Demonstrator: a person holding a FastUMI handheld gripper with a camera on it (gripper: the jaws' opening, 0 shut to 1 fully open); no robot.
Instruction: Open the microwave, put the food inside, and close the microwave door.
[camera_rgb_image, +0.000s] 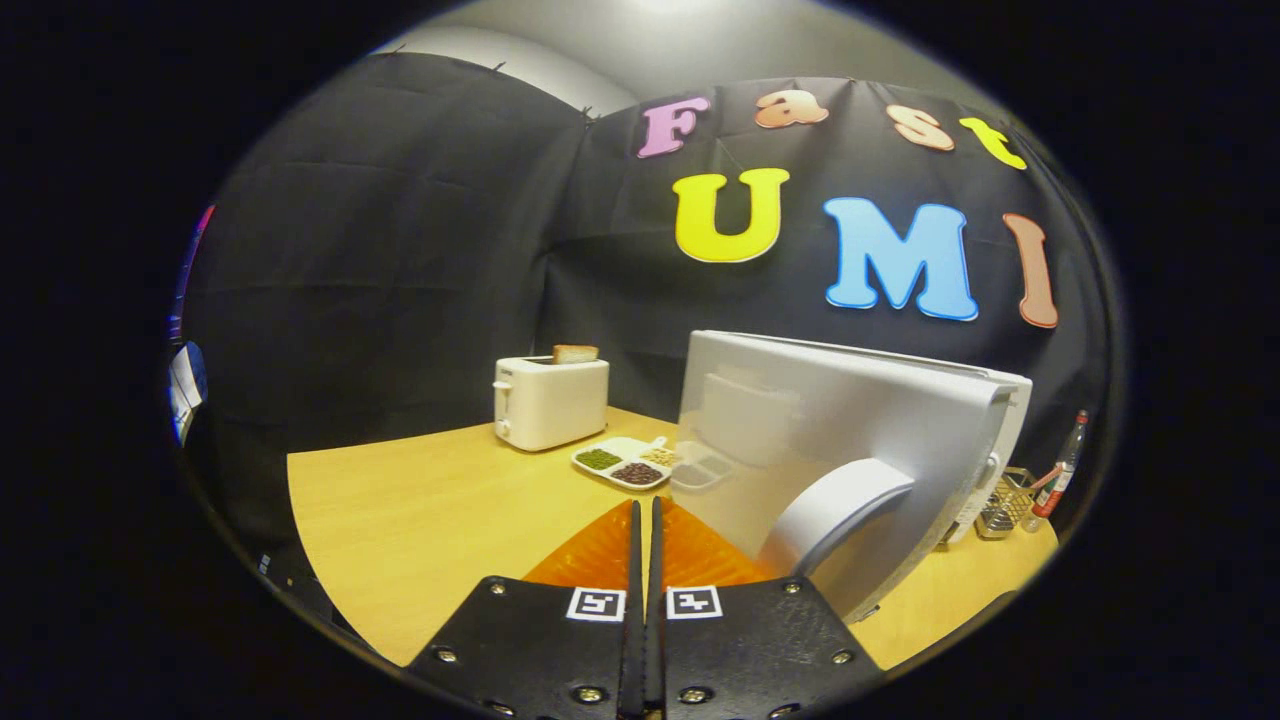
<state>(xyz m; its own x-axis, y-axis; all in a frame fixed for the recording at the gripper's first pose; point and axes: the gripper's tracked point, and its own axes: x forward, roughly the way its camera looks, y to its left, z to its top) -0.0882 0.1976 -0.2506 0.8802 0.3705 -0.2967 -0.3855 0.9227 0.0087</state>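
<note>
Pale wooden tabletop (420, 510), smooth and matte, walled by black cloth on two sides. Tongs (645, 520) closed, fingers pressed flat together with nothing between, hovering above the wood. Just right of the fingertips, microwave door (840, 440) swung open: glossy silvery panel, curved handle (835, 510) close to the tongs. Beyond the fingers, white divided plate of food (625, 462), beside the door's edge. Boxy white toaster (550, 402) with bread further back. Wire basket (1005, 505) and bottle (1060, 475) behind the door. Open wood left of the tongs.
</note>
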